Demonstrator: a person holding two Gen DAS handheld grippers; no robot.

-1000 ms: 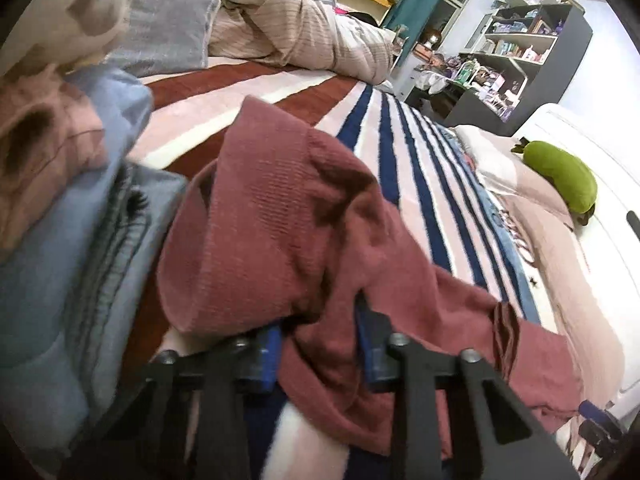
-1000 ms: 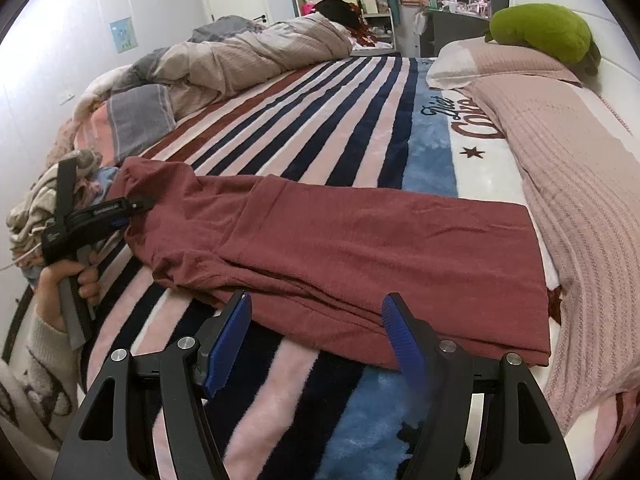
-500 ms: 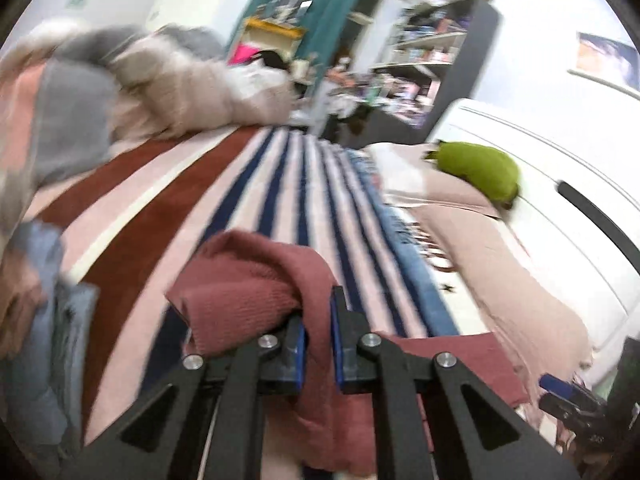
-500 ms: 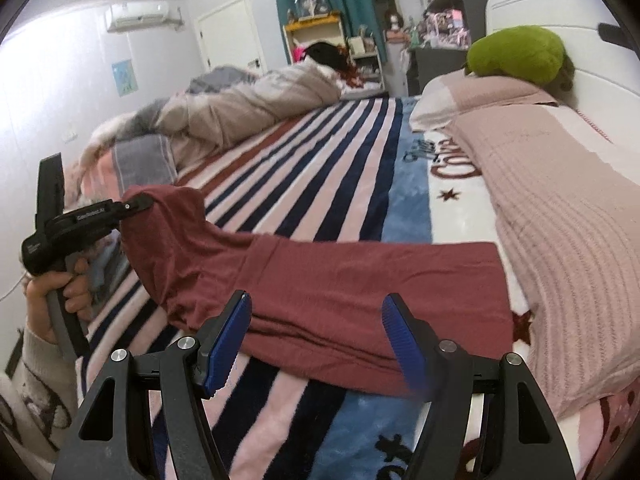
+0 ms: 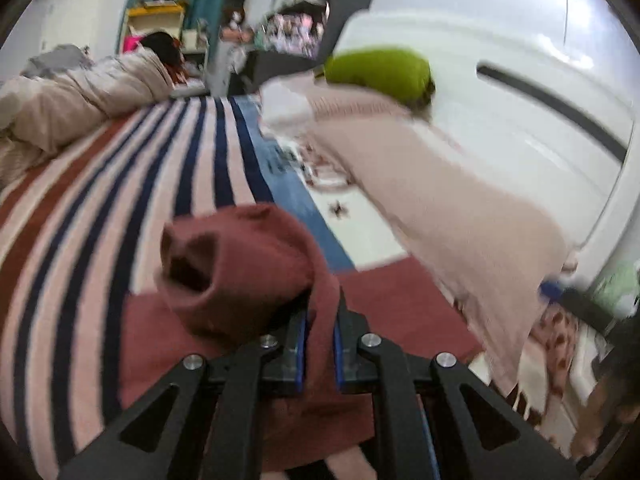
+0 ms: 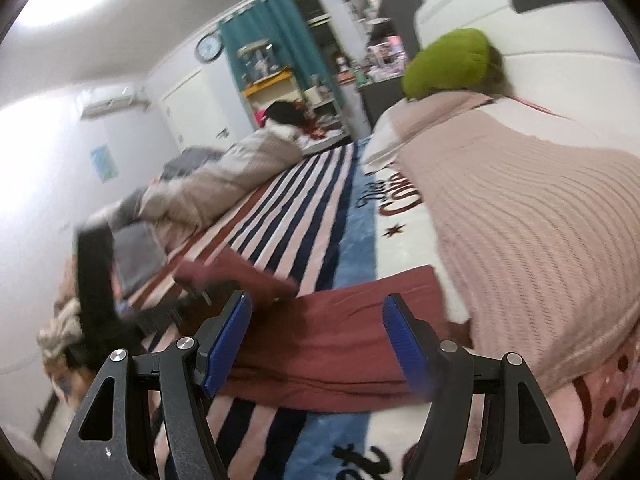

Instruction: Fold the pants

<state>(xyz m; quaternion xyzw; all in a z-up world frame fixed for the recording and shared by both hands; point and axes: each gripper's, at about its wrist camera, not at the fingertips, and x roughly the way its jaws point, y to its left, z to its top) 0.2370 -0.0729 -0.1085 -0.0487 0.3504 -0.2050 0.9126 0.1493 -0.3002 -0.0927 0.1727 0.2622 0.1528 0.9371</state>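
Note:
Dark red pants (image 6: 340, 340) lie on the striped bedspread (image 6: 304, 208), legs stretched toward the pink knitted blanket. My left gripper (image 5: 320, 320) is shut on the waist end of the pants (image 5: 240, 264) and holds it lifted above the lower part. In the right wrist view the left gripper (image 6: 192, 292) shows blurred at the left, carrying the raised cloth over the legs. My right gripper (image 6: 316, 344) is open and empty, just above the leg ends near the bed's front edge.
A pink knitted blanket (image 6: 528, 240) covers the right side of the bed, with a green plush (image 6: 452, 60) at its far end. A rumpled beige duvet (image 6: 224, 184) and piled clothes (image 6: 60, 332) lie at the left. A white headboard (image 5: 520, 100) stands behind.
My left gripper has carried the waist end up and over toward the leg ends. The right gripper has tilted and moved closer to the leg ends, still open.

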